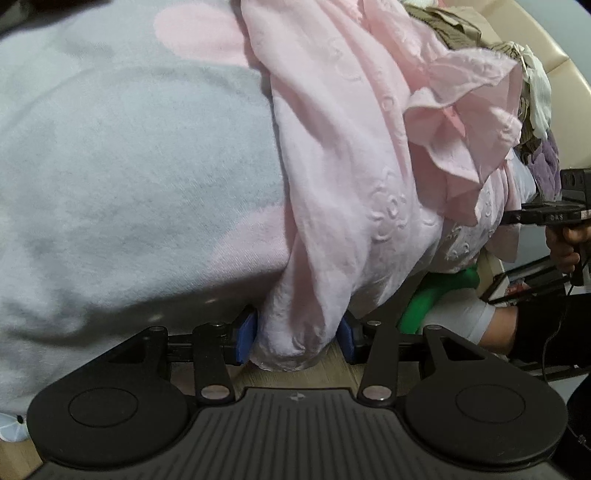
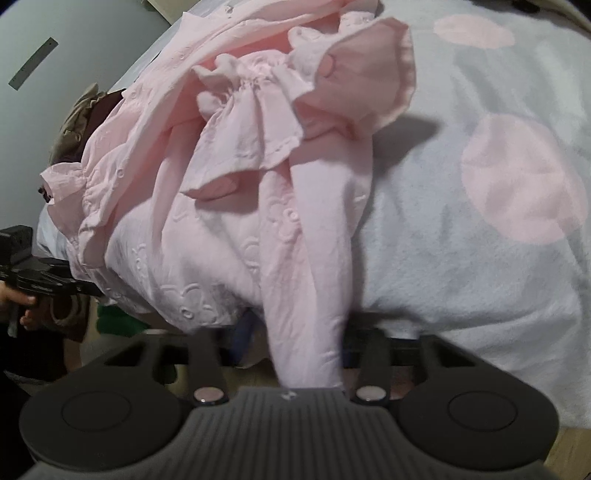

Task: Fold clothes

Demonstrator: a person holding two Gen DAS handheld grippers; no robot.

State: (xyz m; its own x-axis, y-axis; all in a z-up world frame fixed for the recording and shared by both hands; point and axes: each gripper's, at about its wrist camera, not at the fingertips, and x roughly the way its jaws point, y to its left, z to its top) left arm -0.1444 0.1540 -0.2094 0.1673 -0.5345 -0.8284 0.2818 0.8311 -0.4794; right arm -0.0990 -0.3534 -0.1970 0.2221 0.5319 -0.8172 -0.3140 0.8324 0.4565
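On my left wrist feed the left gripper (image 1: 297,338) has its blue pads (image 1: 245,334) set on either side of a bunched fold of the pink garment (image 1: 332,184), and the cloth fills the gap between them, so I read it as clamped on that fold. The garment is pale pink with embossed flower shapes and ruffled edges, and it trails up and away from the pads across the grey blanket (image 1: 110,166), which carries large pink spots. Behind the garment lies a heap of other clothes (image 1: 454,26), olive, white and purple. At the right edge I see the other tool with a hand (image 1: 565,243) on its handle.

On my right wrist feed the right gripper (image 2: 295,354) sits under a long hanging strip of the same pink garment (image 2: 240,184). The strip covers the space between the fingers and the picture is blurred there, so I cannot tell whether the jaws grip it or stand apart. The grey blanket (image 2: 461,221) spreads to the right of it.
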